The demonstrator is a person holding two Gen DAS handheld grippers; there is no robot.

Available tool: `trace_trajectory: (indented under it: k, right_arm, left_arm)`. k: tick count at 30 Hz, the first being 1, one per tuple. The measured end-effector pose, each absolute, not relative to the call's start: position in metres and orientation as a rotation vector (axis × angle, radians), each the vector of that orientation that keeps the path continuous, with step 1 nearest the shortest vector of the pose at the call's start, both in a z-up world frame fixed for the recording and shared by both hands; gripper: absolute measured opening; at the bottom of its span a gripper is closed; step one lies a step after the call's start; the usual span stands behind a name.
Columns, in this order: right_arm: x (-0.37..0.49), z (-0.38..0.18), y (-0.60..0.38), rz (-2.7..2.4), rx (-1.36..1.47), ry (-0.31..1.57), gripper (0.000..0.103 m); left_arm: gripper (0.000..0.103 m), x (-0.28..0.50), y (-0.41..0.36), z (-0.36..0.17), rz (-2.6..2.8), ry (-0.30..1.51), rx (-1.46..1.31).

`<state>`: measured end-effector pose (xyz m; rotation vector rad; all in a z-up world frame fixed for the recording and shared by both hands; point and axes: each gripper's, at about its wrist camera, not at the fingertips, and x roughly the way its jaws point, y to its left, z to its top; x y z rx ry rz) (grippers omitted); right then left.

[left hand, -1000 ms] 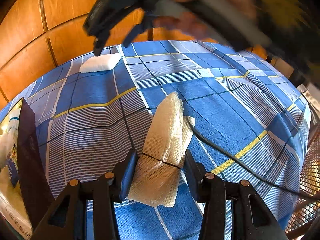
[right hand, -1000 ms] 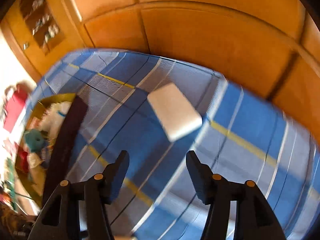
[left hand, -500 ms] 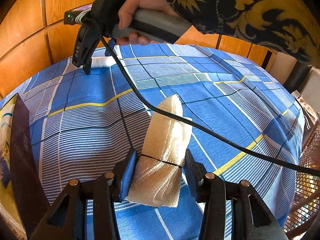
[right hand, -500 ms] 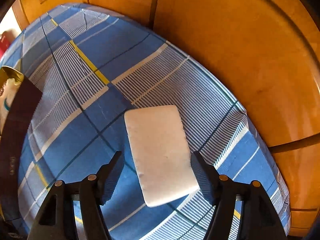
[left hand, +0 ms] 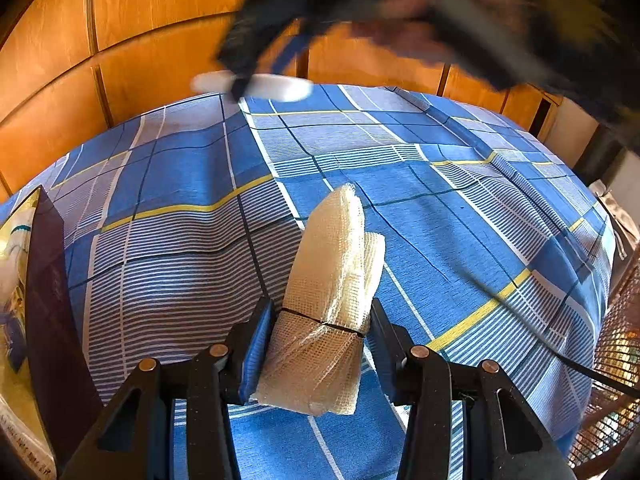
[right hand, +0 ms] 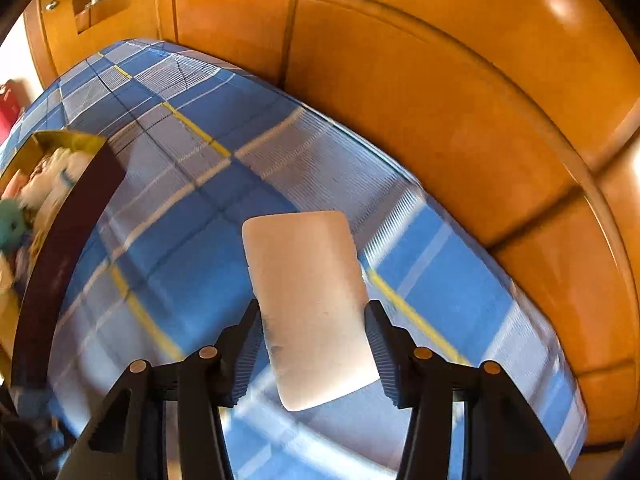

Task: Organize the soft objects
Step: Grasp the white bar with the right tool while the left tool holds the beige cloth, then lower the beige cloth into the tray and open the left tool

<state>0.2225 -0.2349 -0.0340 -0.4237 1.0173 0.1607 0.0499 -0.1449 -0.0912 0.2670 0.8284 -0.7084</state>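
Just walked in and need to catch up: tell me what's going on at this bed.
A person is tidying soft things off a blue plaid bedspread with a handheld gripper in each hand. The left gripper is clamped on a roll of mesh gauze tied with a black band. The right gripper has just been closing on a white sponge block, and its pads now touch the block's sides. A box already holding plush toys sits nearby.

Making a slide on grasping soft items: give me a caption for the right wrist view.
Right gripper closing on a white sponge block above the blue plaid cloth, box of soft toys at left.
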Motion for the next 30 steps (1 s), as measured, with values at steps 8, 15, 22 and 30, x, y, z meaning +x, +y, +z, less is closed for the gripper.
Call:
trace_trajectory:
  k: [8,15,22,30]
  right_arm:
    - [0.137,-0.064,-0.289,0.029,-0.292,1.128,0.052]
    - [0.107,-0.094,-0.299,0.027,-0.150,1.112,0.058]
    - [0.096,-0.098,-0.306,0.030,-0.120,1.007,0.066]
    - [0.089,-0.081,-0.317,0.084,-0.030,0.936,0.070]
  left_arm:
    - [0.045,0.049,-0.145,-0.088,-0.669,0.860,0.265]
    - [0.044,0.037,-0.142,-0.081,-0.648,0.873,0.287]
    - [0.043,0.024,-0.137,-0.065,-0.639,0.849,0.298]
    - [0.044,0.011,-0.131,-0.048,-0.631,0.828,0.296]
